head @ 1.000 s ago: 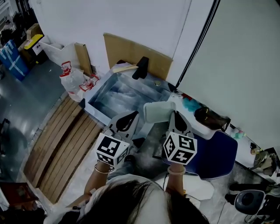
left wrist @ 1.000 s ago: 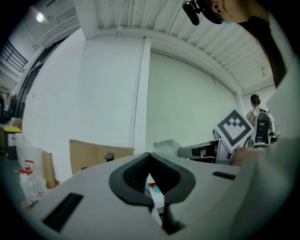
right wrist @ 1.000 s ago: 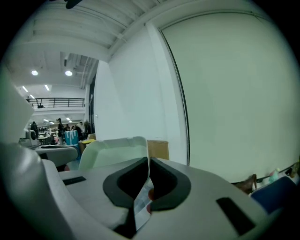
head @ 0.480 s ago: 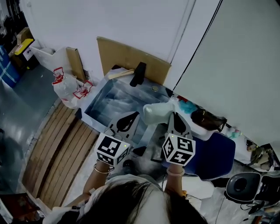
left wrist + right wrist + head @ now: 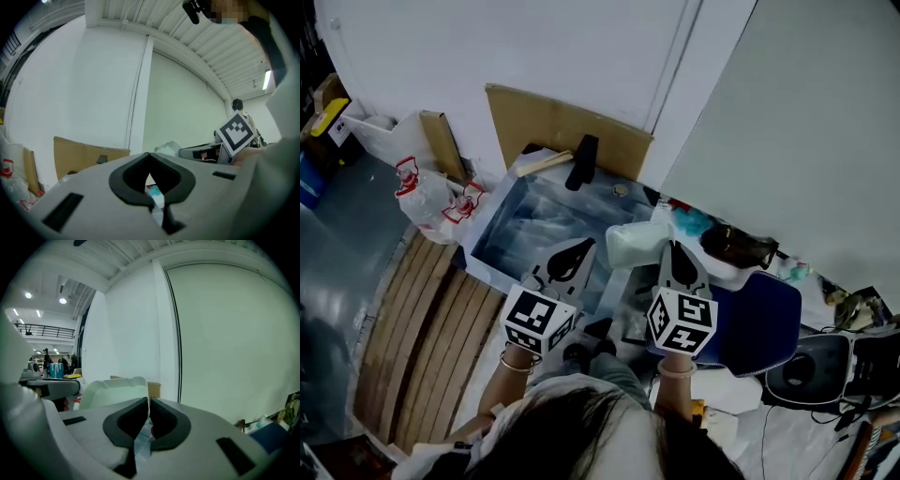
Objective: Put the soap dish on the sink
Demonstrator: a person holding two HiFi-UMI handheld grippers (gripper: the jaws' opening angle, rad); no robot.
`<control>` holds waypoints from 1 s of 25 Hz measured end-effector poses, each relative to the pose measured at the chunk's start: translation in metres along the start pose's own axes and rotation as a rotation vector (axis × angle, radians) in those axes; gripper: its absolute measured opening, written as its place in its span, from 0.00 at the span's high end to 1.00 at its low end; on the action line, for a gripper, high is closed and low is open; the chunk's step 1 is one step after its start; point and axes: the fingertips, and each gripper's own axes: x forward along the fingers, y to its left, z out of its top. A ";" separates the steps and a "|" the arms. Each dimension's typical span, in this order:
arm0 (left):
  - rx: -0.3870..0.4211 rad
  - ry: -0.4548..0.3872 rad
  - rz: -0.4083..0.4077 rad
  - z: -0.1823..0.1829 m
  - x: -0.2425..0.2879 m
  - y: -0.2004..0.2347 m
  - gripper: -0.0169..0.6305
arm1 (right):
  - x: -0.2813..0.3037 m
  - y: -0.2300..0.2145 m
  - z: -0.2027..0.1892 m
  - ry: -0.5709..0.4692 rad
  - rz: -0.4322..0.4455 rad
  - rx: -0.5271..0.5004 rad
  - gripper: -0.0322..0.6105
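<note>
Head view, with both gripper views. The right gripper [image 5: 672, 247] [image 5: 149, 405] has its jaws pinched on a thin wall of the soap dish [image 5: 636, 242] [image 5: 111, 391], a pale, shallow tray held up in the air just off the sink's [image 5: 534, 217] near right corner, not resting on the sink. In the right gripper view the dish rises to the left of the jaws, its edge caught between the two dark pads. The left gripper [image 5: 581, 247] [image 5: 149, 158] hangs over the sink's near rim, beside the dish but apart from it; its jaws are pressed together at the tips with nothing held between them. A black faucet [image 5: 583, 161] stands at the sink's far edge, and a sheet of cardboard [image 5: 558, 122] leans on the wall behind the sink. Wooden slats [image 5: 422, 309] lie on the floor left of the sink, and a plastic bag [image 5: 431, 192] sits at its far left corner.
</note>
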 end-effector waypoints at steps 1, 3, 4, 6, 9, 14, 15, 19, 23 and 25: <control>-0.003 0.002 -0.004 -0.001 0.002 0.000 0.96 | 0.000 -0.002 -0.002 0.003 -0.005 0.003 0.90; -0.010 0.009 -0.009 -0.005 0.006 -0.001 0.96 | 0.003 -0.006 -0.005 0.010 -0.011 0.009 0.90; -0.012 0.013 -0.010 -0.007 0.009 -0.001 0.96 | 0.005 -0.008 -0.007 0.014 -0.012 0.013 0.90; -0.015 0.025 -0.011 -0.011 0.017 -0.001 0.96 | 0.011 -0.013 -0.009 0.020 -0.011 0.021 0.90; -0.020 0.038 -0.011 -0.015 0.028 -0.001 0.96 | 0.022 -0.021 -0.013 0.032 -0.009 0.032 0.90; -0.023 0.050 0.008 -0.019 0.047 0.006 0.96 | 0.045 -0.031 -0.022 0.069 0.006 0.024 0.90; -0.025 0.052 0.013 -0.020 0.051 0.007 0.96 | 0.050 -0.034 -0.024 0.078 0.011 0.022 0.90; -0.034 0.068 0.035 -0.026 0.071 0.012 0.96 | 0.072 -0.043 -0.030 0.105 0.037 0.020 0.90; -0.048 0.079 0.064 -0.031 0.087 0.018 0.96 | 0.093 -0.051 -0.035 0.130 0.067 0.006 0.90; -0.056 0.084 0.079 -0.035 0.094 0.021 0.96 | 0.102 -0.053 -0.038 0.141 0.083 0.002 0.90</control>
